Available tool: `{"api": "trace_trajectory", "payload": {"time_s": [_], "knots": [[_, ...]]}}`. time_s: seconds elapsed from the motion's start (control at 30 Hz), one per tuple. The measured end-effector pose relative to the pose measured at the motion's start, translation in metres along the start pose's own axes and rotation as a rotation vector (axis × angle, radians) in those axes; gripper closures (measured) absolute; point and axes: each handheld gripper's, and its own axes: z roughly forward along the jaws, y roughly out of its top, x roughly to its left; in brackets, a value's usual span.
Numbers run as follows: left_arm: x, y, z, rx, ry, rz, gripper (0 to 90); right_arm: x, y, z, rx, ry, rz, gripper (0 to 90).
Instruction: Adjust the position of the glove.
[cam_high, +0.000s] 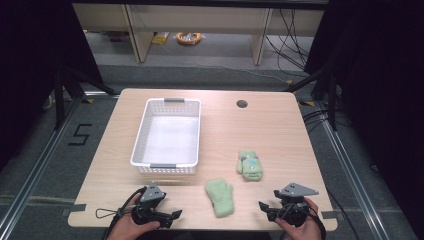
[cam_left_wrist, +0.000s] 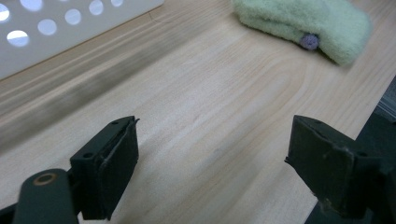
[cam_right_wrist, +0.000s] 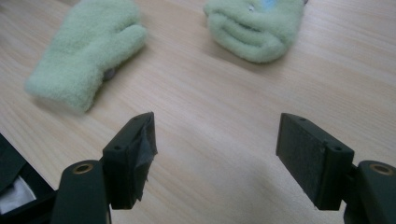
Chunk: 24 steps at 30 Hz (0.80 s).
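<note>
Two pale green fleece mittens lie on the wooden table. The plain mitten (cam_high: 220, 196) (cam_right_wrist: 88, 51) (cam_left_wrist: 303, 23) rests near the front edge, between my two grippers. The second mitten (cam_high: 249, 165) (cam_right_wrist: 257, 28), with a small blue patch on top, lies a little farther back and to the right. My left gripper (cam_high: 175, 216) (cam_left_wrist: 215, 144) sits at the front left, jaws open over bare wood and pointing toward the plain mitten. At the front right, my right gripper (cam_high: 263, 207) (cam_right_wrist: 217, 140) is open too, with nothing between its jaws and both mittens ahead of it.
A white perforated plastic basket (cam_high: 141, 135) (cam_left_wrist: 56, 37) stands empty at the back left of the table, just beyond my left gripper. A round cable hole (cam_high: 242, 104) sits near the far edge. The table's front edge runs right under both hands.
</note>
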Motion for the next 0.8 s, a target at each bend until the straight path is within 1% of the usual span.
{"api": "trace_trajectory", "payload": {"time_s": [0.03, 0.07, 0.1, 0.13, 0.17, 0.2, 0.23, 0.4, 0.43, 0.47, 0.5, 0.53, 0.57, 0.6, 0.63, 0.67, 0.7, 0.73, 0.77, 0.8], "knots": [[0.001, 0.000, -0.001, 0.009, 0.001, 0.010, 15.9, 0.000, 0.000, 0.000, 0.010, 0.016, 0.009, 29.4], [0.001, 0.000, -0.001, 0.009, 0.001, 0.010, 15.9, 0.000, 0.000, 0.000, 0.010, 0.016, 0.009, 29.4], [0.001, 0.000, -0.001, 0.007, 0.001, 0.008, 15.9, 0.001, 0.001, 0.000, 0.021, 0.020, 0.006, 29.5], [0.001, 0.000, -0.001, 0.007, 0.001, 0.008, 15.9, 0.001, 0.001, 0.000, 0.021, 0.020, 0.006, 29.5], [0.001, 0.000, 0.000, 0.006, 0.001, 0.006, 15.9, 0.002, 0.000, 0.000, 0.014, 0.010, 0.003, 30.2], [0.001, 0.001, 0.000, 0.006, 0.001, 0.005, 15.9, 0.002, 0.000, 0.000, 0.010, 0.012, -0.007, 30.4], [0.000, 0.001, 0.000, -0.004, -0.002, -0.007, 15.9, 0.002, 0.001, 0.000, 0.011, 0.008, -0.012, 30.8], [-0.001, 0.003, 0.001, -0.013, -0.010, -0.014, 15.9, 0.004, 0.001, -0.001, 0.010, 0.006, -0.006, 32.3], [-0.002, 0.004, 0.002, -0.002, -0.023, -0.010, 15.9, 0.004, 0.002, 0.000, 0.020, 0.039, -0.023, 32.7], [-0.002, 0.004, 0.002, -0.002, -0.023, -0.010, 15.9, 0.004, 0.002, 0.000, 0.020, 0.039, -0.023, 32.7], [-0.004, 0.005, 0.004, 0.003, -0.032, -0.002, 15.9, 0.008, 0.001, 0.000, 0.006, 0.016, 0.004, 32.9], [-0.004, 0.005, 0.004, 0.003, -0.032, -0.002, 15.9, 0.009, 0.002, -0.001, 0.011, 0.020, 0.014, 32.9], [-0.007, 0.006, 0.006, -0.006, -0.037, -0.014, 15.9, 0.007, 0.002, 0.000, 0.001, 0.020, -0.024, 32.8], [-0.007, 0.006, 0.006, -0.006, -0.037, -0.014, 15.9, 0.008, 0.002, 0.000, -0.006, 0.025, -0.017, 32.8], [-0.008, 0.008, 0.006, -0.009, -0.043, -0.003, 15.9, 0.009, 0.003, -0.001, 0.000, 0.025, -0.016, 32.7], [-0.008, 0.009, 0.006, -0.009, -0.033, 0.004, 15.9, 0.010, 0.003, 0.000, -0.006, 0.025, -0.011, 32.4], [-0.008, 0.009, 0.006, -0.009, -0.033, 0.004, 15.9, 0.010, 0.003, 0.000, -0.006, 0.025, -0.011, 32.4], [-0.010, 0.010, 0.007, -0.018, -0.045, -0.022, 15.9, 0.011, 0.003, 0.000, -0.013, 0.018, -0.020, 31.6], [-0.011, 0.012, 0.009, -0.025, -0.051, 0.002, 15.9, 0.011, 0.004, 0.000, -0.005, 0.048, -0.021, 31.3], [-0.011, 0.012, 0.009, -0.025, -0.051, 0.002, 15.9, 0.011, 0.004, 0.000, -0.005, 0.048, -0.021, 31.3]]}}
